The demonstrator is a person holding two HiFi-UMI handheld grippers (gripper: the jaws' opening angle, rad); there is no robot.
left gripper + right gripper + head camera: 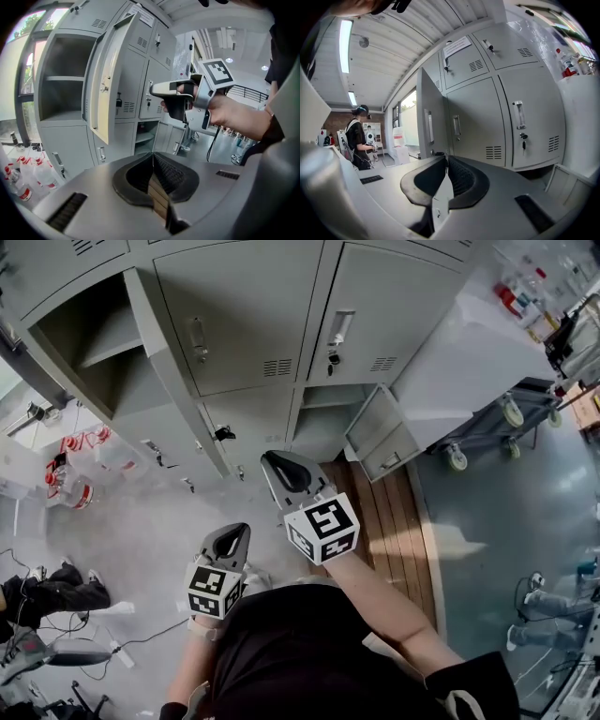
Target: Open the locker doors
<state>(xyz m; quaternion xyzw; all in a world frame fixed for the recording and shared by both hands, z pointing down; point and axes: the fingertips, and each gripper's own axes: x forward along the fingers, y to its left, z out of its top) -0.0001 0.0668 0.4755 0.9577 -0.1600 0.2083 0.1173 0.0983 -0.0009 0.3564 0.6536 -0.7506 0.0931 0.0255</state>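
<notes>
A grey locker bank (309,343) stands ahead. The upper left locker (94,343) is open, its door (173,381) swung out toward me. The middle door (234,324) and the right door (375,315) are closed, each with a vertical handle (339,329). A lower right door (380,432) hangs open. My right gripper (274,460) is raised before the lockers, shut and empty, apart from the handles (456,125). The left gripper (239,531) sits lower and nearer me, also shut with nothing in it (152,154).
Water bottles (70,484) lie on the floor at the left. A white wheeled cart (497,418) stands right of the lockers. Wooden planks (384,512) run under the right side. Cables and feet (56,592) are at lower left. A person (358,136) stands far off.
</notes>
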